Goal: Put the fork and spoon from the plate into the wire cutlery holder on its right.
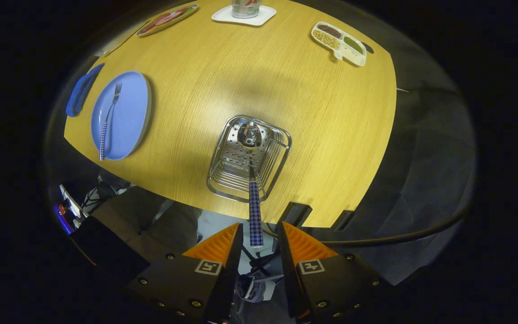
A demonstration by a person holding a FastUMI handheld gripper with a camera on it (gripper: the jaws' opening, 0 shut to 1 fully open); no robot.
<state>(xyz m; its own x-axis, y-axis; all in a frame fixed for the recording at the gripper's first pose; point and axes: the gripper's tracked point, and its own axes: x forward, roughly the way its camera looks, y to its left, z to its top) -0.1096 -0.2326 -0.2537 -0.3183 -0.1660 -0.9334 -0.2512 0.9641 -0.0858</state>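
The spoon with a blue-checked handle stands tilted in the wire cutlery holder. Its bowl rests low against the holder's perforated wall, and its handle rises toward me. The handle's end lies between the fingers of my gripper, with a small gap on each side, so the gripper is open and neither finger presses on it. The fork, with the same checked handle, lies on the blue plate, well to the left of the holder and beyond the fingers.
The round wooden table also carries a divided white dish of beans at the far right, a can on a white coaster at the back, a decorated plate and a blue item left of the plate. The table's near edge lies just below the holder.
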